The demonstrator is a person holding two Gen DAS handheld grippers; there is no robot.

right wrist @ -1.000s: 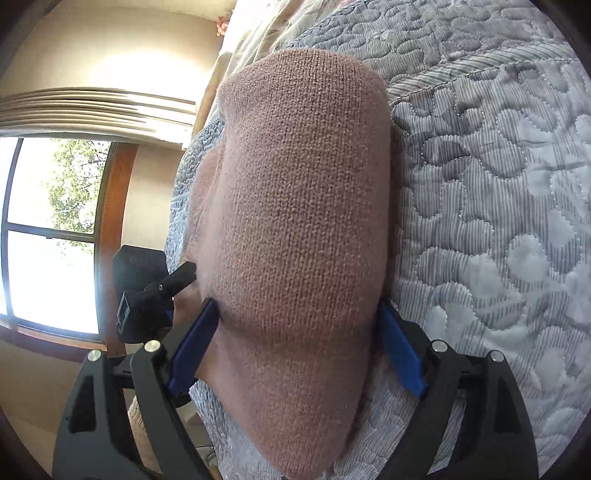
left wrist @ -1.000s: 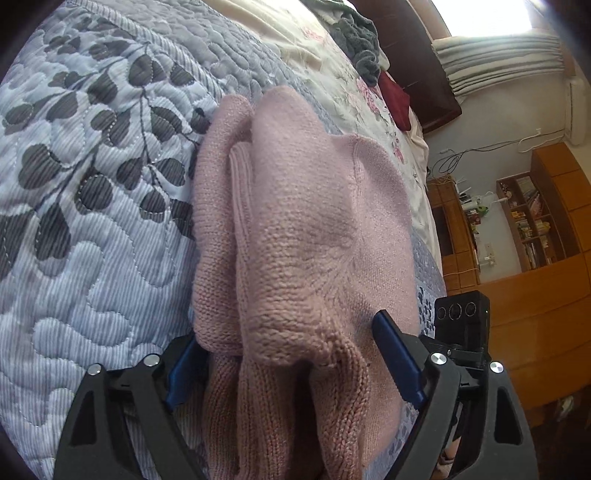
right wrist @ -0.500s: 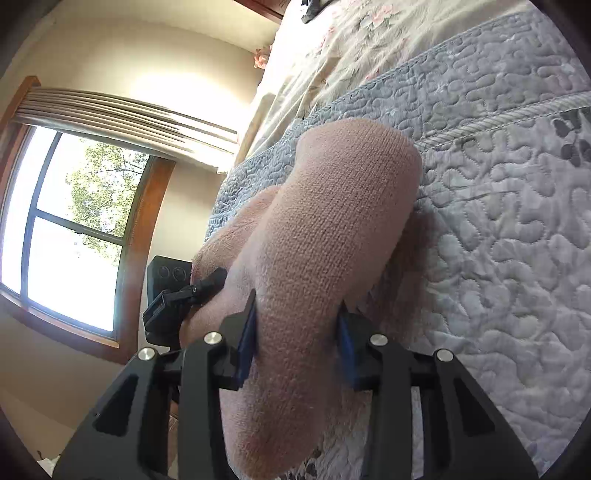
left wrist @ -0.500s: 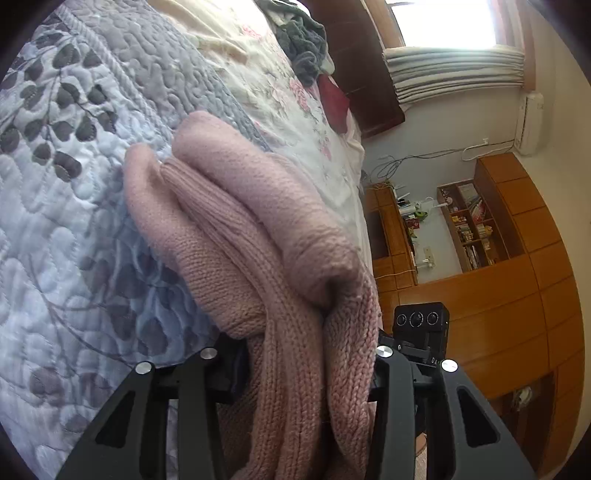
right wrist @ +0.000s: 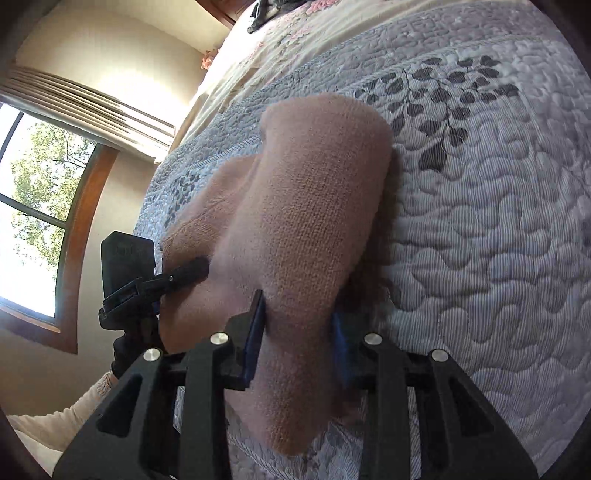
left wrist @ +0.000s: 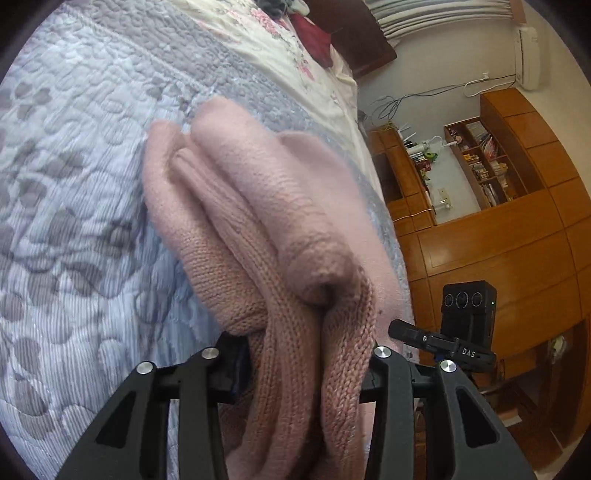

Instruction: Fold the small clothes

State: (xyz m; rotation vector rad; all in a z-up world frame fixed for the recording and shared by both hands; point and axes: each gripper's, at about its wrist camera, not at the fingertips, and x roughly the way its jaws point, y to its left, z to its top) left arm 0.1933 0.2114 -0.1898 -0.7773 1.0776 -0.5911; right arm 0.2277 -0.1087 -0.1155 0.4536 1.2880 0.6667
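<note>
Pink knitted garment point(left wrist: 266, 221), soft wool-like fabric, bunched into several thick folds, lying on a grey-and-white quilted bedspread with dark leaf print point(left wrist: 74, 206); near edge of the garment raised off the quilt and gathered into both grippers. Left gripper point(left wrist: 306, 365), black frame with blue pads: fingers drawn in and pinching a ribbed, doubled-over portion of the knit. Right gripper point(right wrist: 299, 339), same make: blue pads pressed against either side of a smooth rounded fold of the same garment point(right wrist: 314, 206), clamping it. Each wrist view shows the other gripper's black camera block point(left wrist: 469, 306) at the garment's far side. Cream floral sheet point(left wrist: 280, 48) beyond the quilt, with a dark red cloth point(left wrist: 314, 33) on it. Wooden cabinets and bookshelf point(left wrist: 491, 173) along the wall; window with wooden frame point(right wrist: 40, 206) under a pleated blind. Light sleeve point(right wrist: 55, 421) at lower left of the right view
</note>
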